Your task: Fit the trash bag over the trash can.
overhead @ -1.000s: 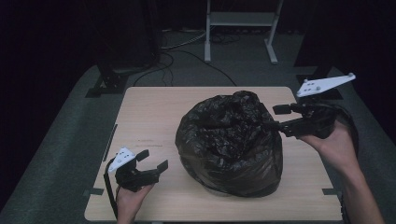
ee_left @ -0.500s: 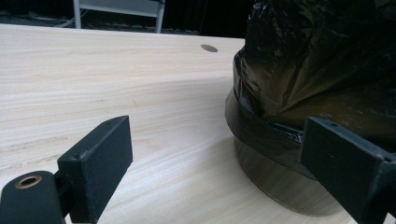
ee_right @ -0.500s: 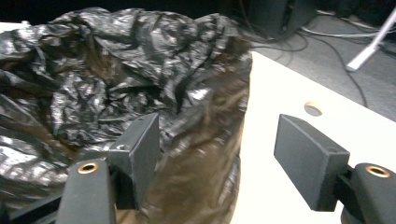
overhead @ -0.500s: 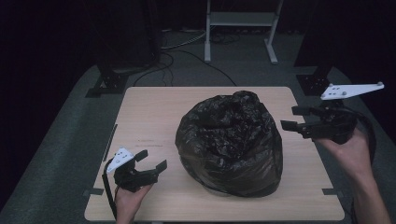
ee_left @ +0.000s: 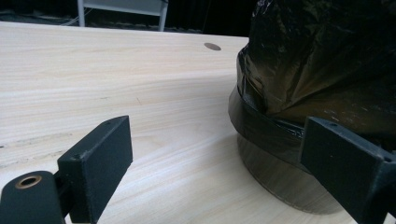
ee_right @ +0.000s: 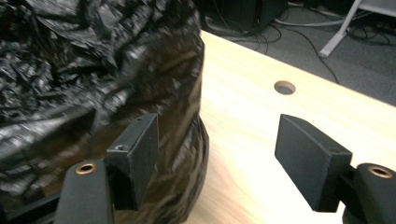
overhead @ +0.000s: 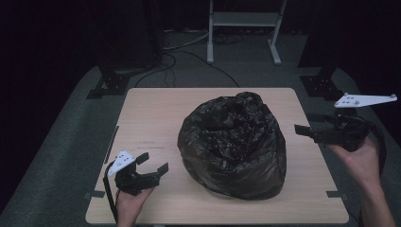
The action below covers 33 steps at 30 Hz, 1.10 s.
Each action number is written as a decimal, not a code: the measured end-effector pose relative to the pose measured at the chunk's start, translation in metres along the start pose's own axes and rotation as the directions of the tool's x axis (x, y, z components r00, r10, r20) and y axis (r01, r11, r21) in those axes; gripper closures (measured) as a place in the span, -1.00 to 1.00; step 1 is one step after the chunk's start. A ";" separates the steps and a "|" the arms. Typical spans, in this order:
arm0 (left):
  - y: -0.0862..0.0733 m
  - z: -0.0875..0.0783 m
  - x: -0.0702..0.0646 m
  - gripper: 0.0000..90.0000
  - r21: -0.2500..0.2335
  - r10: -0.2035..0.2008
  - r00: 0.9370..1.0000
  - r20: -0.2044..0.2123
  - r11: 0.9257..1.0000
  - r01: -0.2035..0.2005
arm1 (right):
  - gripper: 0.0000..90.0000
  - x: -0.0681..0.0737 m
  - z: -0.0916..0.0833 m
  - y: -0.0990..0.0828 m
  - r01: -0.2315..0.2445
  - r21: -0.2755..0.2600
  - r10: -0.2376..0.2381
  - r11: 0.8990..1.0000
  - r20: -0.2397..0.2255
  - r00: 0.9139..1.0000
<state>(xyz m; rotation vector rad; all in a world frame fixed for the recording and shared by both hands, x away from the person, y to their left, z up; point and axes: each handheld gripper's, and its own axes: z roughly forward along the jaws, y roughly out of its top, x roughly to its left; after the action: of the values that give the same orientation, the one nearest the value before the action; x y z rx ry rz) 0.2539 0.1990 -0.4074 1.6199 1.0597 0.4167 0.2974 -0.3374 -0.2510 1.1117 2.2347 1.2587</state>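
So the big crumpled black plastic bag sat right in the middle of the pale wooden desk, puffed up and rounded, with nothing gripping it. The main change: our right tongs had backed away from the bag's right side over the last second. They'd been right up against the plastic, and by this point they hung out past the desk's right edge, jaws spread wide and empty. In the right gripper view the bag was just beside one jaw but not between them.

Our left tongs hadn't budged, resting on the desk near the front left corner, also spread wide with nothing in them. From the left gripper view the bag's lower rim was near, not touching.

Our read: the bag had been let go, so either that shaping step was done or we were lining up a fresh grab.
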 end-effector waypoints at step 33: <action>0.000 -0.004 0.006 -0.80 -0.006 -0.009 1.000 -0.020 1.000 0.009 | -0.36 -0.022 0.040 -0.083 -0.109 0.080 0.108 0.991 0.015 0.994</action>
<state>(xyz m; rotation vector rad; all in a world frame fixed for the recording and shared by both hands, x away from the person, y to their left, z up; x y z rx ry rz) 0.2538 0.2061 -0.4076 1.6081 1.0799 0.4307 0.2975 -0.3570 -0.3439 1.2832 2.2624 1.2101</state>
